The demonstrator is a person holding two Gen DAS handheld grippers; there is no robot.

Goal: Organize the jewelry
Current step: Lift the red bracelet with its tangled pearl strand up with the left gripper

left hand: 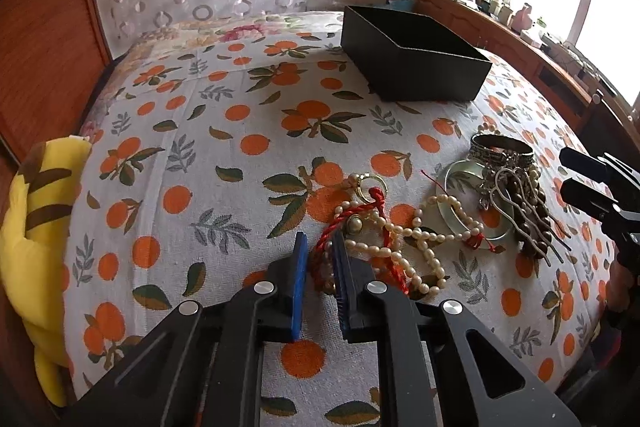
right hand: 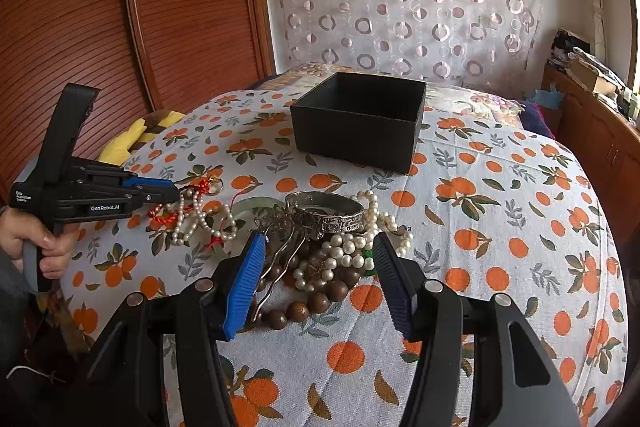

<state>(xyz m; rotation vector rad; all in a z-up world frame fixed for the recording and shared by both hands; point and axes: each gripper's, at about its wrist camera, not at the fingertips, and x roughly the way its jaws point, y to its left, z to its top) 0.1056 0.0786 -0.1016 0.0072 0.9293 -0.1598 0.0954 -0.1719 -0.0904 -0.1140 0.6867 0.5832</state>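
Note:
A pile of jewelry lies on the orange-print cloth: a pearl necklace with red cord [left hand: 384, 231] [right hand: 200, 215], a jade ring [left hand: 460, 211], a silver bangle [left hand: 502, 149] [right hand: 328, 213], a metal hairpin [left hand: 524, 211] [right hand: 280, 259] and brown wooden beads [right hand: 312, 301]. An open black box [left hand: 416, 63] [right hand: 360, 121] stands behind the pile. My left gripper [left hand: 320, 247] [right hand: 176, 193] has its jaws narrowly apart around the red cord and pearls. My right gripper [right hand: 318, 247] [left hand: 568, 171] is open over the beads, hairpin and pearls.
A yellow striped plush [left hand: 36, 227] [right hand: 132, 137] lies at the bed's left edge. A wooden sliding door [right hand: 120, 27] stands to the left. A cluttered wooden cabinet [left hand: 520, 39] runs under the window on the right.

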